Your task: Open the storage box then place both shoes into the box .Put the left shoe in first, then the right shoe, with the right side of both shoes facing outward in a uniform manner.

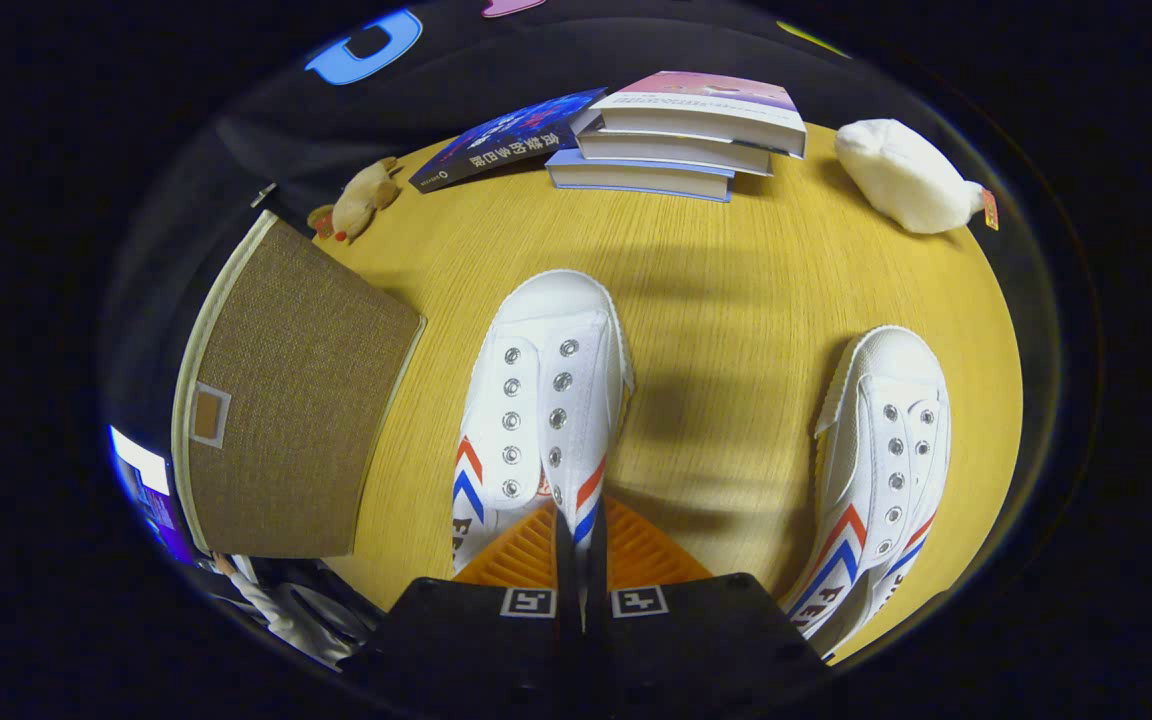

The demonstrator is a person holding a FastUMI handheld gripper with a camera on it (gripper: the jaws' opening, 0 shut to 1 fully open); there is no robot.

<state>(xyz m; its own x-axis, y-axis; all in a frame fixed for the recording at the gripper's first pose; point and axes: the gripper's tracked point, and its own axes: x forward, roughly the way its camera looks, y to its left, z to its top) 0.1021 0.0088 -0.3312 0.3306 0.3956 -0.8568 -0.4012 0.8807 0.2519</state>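
Gripper view: the hand-held gripper (581, 560) is pinching one white shoe's (541, 400) side wall between nearly closed fingers. Neither it nor the other shoe (881, 450) is sitting in the storage box (286, 400) yet; the box looks closed.

A wooden table (736, 300) with pale yellow grain takes up the middle. A black cloth wall (266, 130) rises behind it from 10 to 2 o'clock. Light from above throws soft shadows across the tabletop near the centre.

wooden table (736, 290) bears shoes (546, 400), books (681, 140), plush toys (901, 175), box (286, 400).
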